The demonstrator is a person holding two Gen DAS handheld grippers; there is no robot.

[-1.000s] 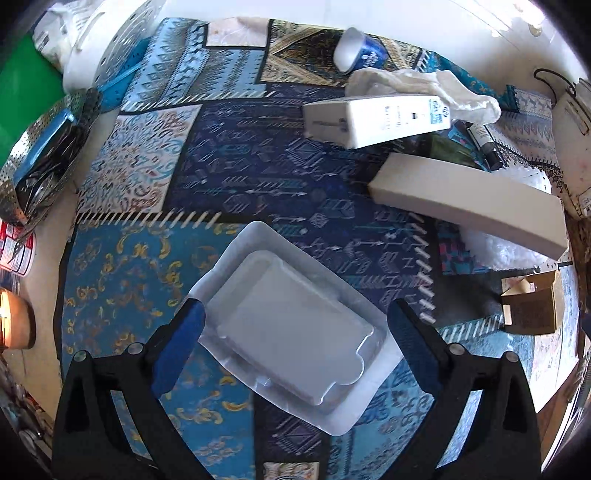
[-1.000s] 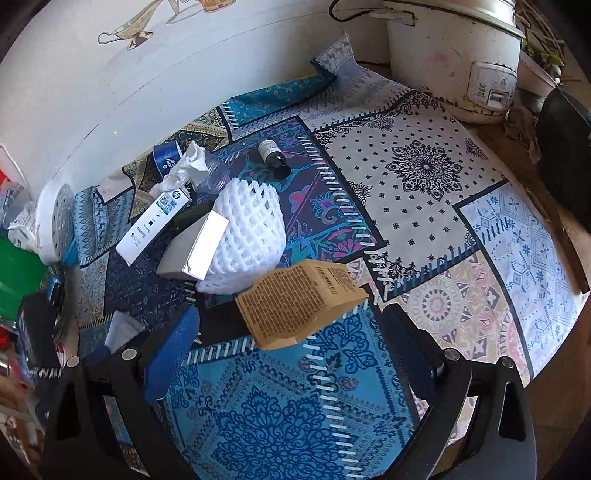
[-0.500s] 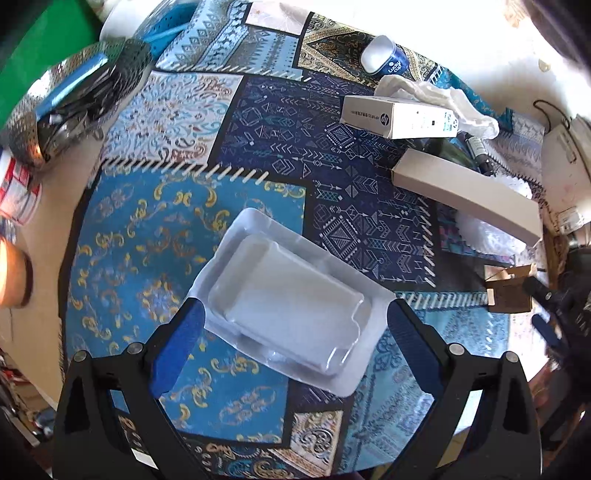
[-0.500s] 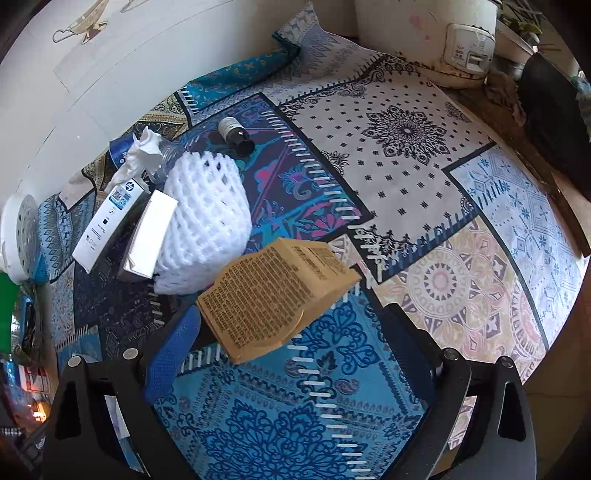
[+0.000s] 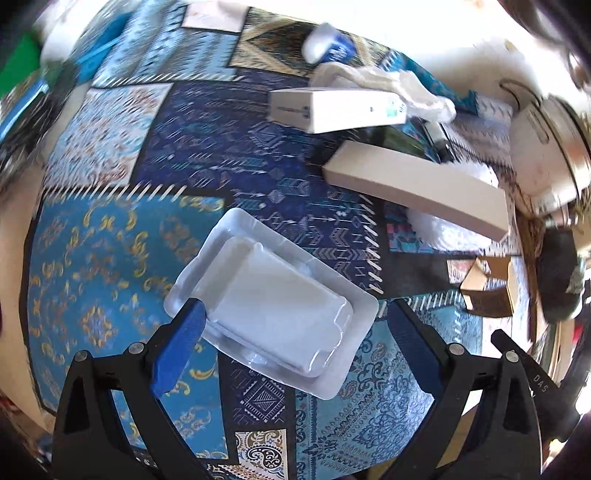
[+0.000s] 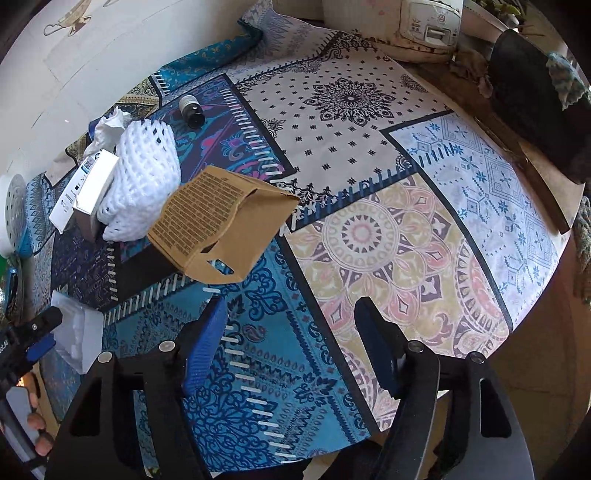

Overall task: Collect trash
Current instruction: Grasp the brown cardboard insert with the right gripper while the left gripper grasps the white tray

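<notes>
The left tongs [image 5: 291, 325] hang spread wide over a clear plastic blister tray [image 5: 271, 306] that lies flat on the patterned cloth [image 5: 110, 258] covering the counter. The tray sits between the two blue pads; the left pad overlaps its near corner in the view, though I cannot tell whether it touches. Beyond the tray lie a long beige box [image 5: 413, 188], a white printed carton [image 5: 336, 107] and a crumpled white tissue [image 5: 384, 81], all close together toward the wall.

The right tongs [image 6: 291, 343] are also parted, with nothing between them, hovering above the blue part of the cloth. Just ahead of them a brown cardboard box [image 6: 218, 229] lies tipped on its side with its open end toward the middle of the counter. A white foam fruit net [image 6: 140, 184] rests against its far side, and a small dark bottle [image 6: 192, 110] lies farther back. A white rice cooker [image 6: 410, 26] stands at the far edge.
</notes>
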